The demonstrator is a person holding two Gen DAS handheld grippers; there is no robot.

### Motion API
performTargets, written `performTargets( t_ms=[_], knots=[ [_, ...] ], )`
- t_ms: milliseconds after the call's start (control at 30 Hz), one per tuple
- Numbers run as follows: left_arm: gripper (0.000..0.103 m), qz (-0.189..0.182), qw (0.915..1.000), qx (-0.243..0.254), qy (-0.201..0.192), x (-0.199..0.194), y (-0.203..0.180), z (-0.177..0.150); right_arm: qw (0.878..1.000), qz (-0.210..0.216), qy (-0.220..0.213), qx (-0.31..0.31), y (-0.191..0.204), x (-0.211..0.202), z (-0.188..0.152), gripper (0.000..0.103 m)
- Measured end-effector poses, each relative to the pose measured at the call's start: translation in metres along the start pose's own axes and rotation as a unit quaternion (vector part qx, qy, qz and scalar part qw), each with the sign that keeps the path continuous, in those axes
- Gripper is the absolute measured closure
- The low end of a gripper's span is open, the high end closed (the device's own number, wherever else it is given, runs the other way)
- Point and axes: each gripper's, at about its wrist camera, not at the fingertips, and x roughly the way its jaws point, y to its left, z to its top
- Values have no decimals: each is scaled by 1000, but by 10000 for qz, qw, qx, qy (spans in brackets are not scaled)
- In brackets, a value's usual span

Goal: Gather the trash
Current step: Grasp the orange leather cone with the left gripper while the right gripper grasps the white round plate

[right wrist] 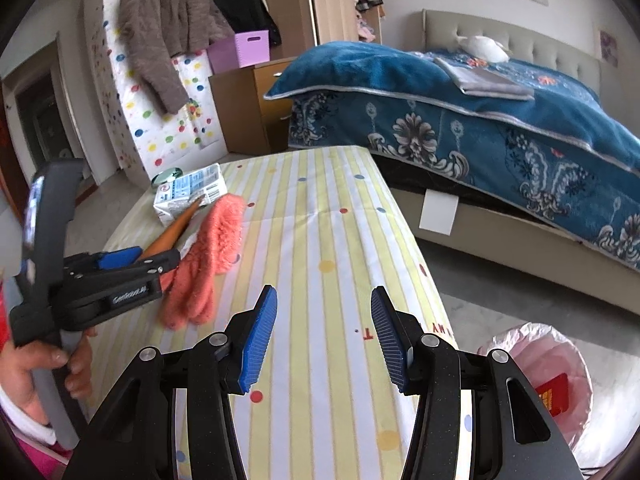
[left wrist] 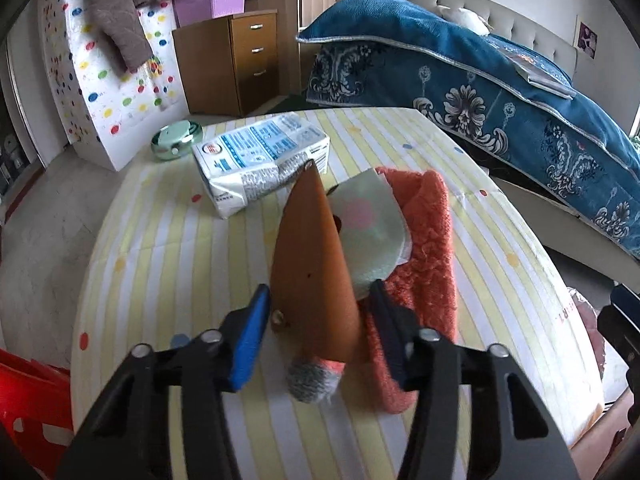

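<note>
Indoors, in a bedroom, a table (left wrist: 160, 264) covered with a yellow-and-white striped, dotted cloth fills both wrist views. On it lies an orange carrot (left wrist: 316, 276), tapering away from the camera, its thick end between the blue pads of the left gripper (left wrist: 316, 320). Its jaws stand partly closed around the carrot, and a narrow gap shows at the left pad, so whether they actually grip it cannot be told. Just right of the carrot lies a fuzzy coral glove (left wrist: 424, 248) with a pale green and pink paper scrap (left wrist: 372, 224) resting on it. Beyond the carrot's tip sits a white and blue milk carton (left wrist: 260, 160) on its side, and behind that a round green tin (left wrist: 178, 140) near the table's far left edge. From the right wrist view, the right gripper (right wrist: 324, 336) hovers over bare cloth, half open with nothing between its pads. A hand (right wrist: 36, 368) at the left edge holds the other gripper's handle. Off the table's right side, on the floor, stands a bin lined with a pink bag (right wrist: 560, 364), something red inside. A bed with a blue floral blanket (right wrist: 480, 120) lies behind.
</note>
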Motion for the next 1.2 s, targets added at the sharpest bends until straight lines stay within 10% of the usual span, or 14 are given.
performTargets(
  t_ms=[133,667,833,1200],
  knots=[
    [76,44,9999,-26,-150,-13,3,-6,10000,23,-29,-13,0,-5,-2,53],
    [77,133,9943,-673,-819,-85,82,-45,9977,443,-42,-511,66,6,11,56],
    [77,201,9921,-803,-943,-88,101,-40,9951,683,6,-714,95,23,22,74],
    [77,196,9908,-994,-903,-63,135,-18,9918,543,269,-1128,140,81,51,73]
  ],
)
